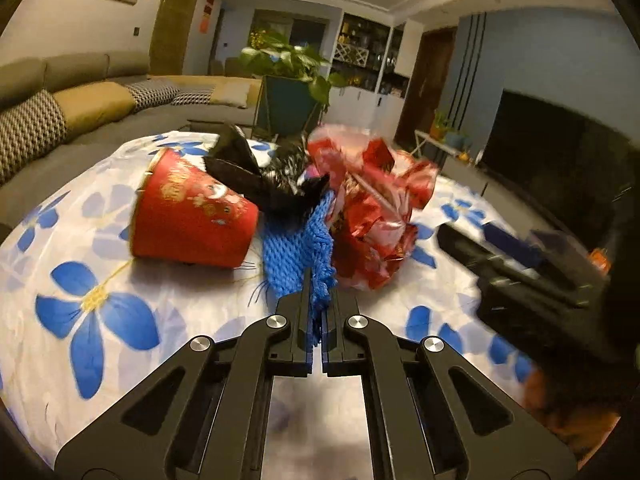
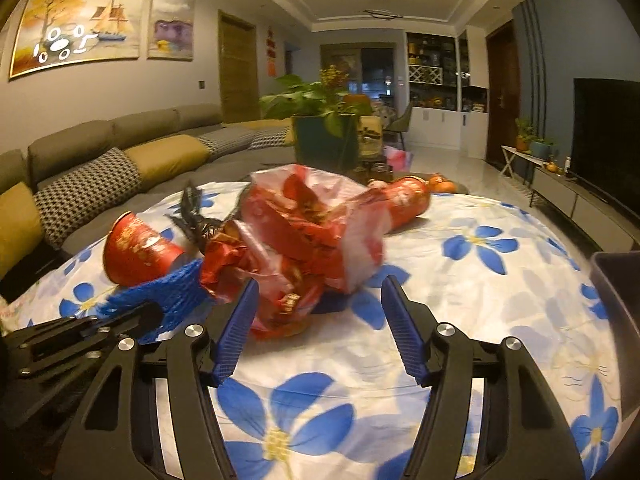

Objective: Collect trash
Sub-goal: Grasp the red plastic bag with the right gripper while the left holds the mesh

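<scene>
Left wrist view: your left gripper is clamped shut on the near edge of the blue foam net sleeve.
Right wrist view: your right gripper stands apart, jaws unclamped; the crumpled red-and-clear plastic wrapper bundle lies between and just beyond its ribbed blue pads.
Neighbours: red printed paper cup on its side, left of the net; crinkled black plastic bag behind.
Surface: white tablecloth with blue flowers.
</scene>
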`<state>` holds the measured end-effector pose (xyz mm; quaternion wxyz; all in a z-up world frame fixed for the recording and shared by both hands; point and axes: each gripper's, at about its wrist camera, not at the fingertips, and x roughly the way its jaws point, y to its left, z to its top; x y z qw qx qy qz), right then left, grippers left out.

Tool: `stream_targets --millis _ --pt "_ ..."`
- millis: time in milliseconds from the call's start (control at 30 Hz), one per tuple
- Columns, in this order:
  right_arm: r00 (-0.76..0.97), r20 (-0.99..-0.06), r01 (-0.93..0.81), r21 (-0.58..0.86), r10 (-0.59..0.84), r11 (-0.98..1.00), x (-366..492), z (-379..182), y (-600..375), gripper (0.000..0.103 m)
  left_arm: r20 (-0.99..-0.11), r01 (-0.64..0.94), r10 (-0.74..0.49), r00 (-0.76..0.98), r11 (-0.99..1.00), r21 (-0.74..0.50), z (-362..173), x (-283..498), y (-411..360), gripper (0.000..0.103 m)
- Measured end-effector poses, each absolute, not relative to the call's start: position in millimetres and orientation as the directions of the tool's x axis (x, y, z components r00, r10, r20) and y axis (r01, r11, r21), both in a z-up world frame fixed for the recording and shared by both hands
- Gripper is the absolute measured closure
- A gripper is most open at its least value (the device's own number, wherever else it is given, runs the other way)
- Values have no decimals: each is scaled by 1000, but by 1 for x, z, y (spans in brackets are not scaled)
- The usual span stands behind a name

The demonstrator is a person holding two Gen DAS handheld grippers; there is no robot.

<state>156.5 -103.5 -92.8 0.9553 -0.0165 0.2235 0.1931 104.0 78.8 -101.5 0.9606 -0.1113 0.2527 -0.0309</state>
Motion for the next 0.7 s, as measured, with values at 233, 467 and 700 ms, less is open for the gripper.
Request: stream_targets --millis 233,467,700 --pt "764 -470 -462 78 441 883 159 -99 -71 40 -477 -26 -94 874 971 -239 -99 87 97 101" --pt "729 -514 -493 62 451 868 166 -103 -44 40 -488 -54 -80 869 966 -254 -100 86 112 101" --pt "718 -567 -483 12 405 875 173 -107 -28 59 -488 -36 -102 867 964 -265 -101 84 114 101"
